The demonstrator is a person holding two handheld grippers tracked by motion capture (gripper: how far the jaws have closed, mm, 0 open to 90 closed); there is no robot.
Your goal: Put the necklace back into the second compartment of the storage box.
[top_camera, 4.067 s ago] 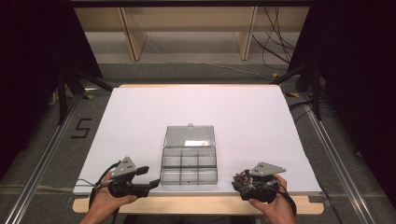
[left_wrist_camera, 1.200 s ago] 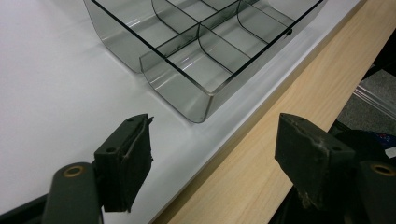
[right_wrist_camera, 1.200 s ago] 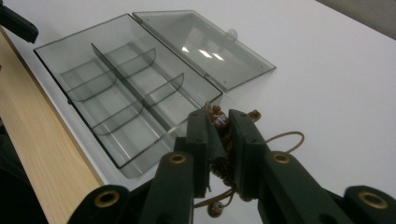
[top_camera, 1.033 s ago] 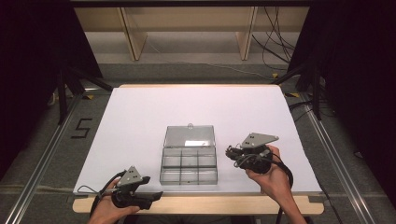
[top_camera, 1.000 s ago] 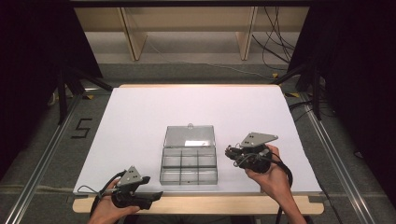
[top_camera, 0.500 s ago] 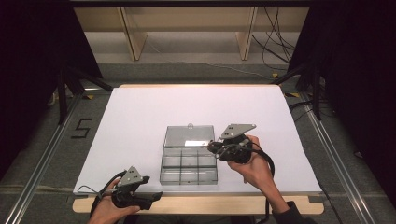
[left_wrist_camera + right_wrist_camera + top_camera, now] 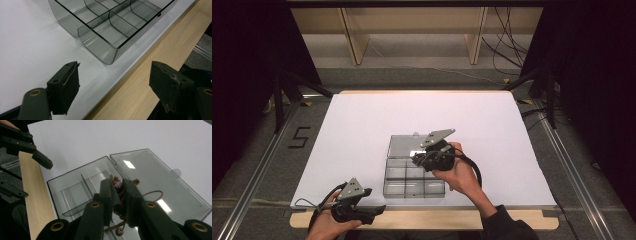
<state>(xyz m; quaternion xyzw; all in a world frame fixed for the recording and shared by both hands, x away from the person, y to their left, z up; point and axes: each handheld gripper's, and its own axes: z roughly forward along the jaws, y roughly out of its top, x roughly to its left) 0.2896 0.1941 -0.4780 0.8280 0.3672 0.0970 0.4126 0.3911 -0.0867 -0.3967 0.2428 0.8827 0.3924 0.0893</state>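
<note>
**Right gripper holding a beaded piece over the open box**

The table (image 7: 362, 130) is covered by a white sheet, with a bare wooden strip along the edge nearest me. A clear plastic compartment box (image 7: 414, 180) sits on the sheet near that edge, about midway across. Its lid (image 7: 160, 187) lies folded flat on the table on the far side of the tray. The tray is split by dividers into several cells.

My right gripper (image 7: 424, 159) hangs above the box, over the far cells close to the hinge line. Its jaws stand nearly together and pinch a small beaded piece on brown cord (image 7: 117, 185). In the right gripper view, the piece shows a red and white bead at the jaw tips, brown beads lower down, and a cord loop out to one side. The piece is off the table, held over the tray and lid.

My left gripper (image 7: 377, 209) rests at the wooden edge, to the left of the box and apart from it. Its jaws stand wide apart with nothing between them; in the left gripper view, the tray's near corner lies just ahead.
</note>
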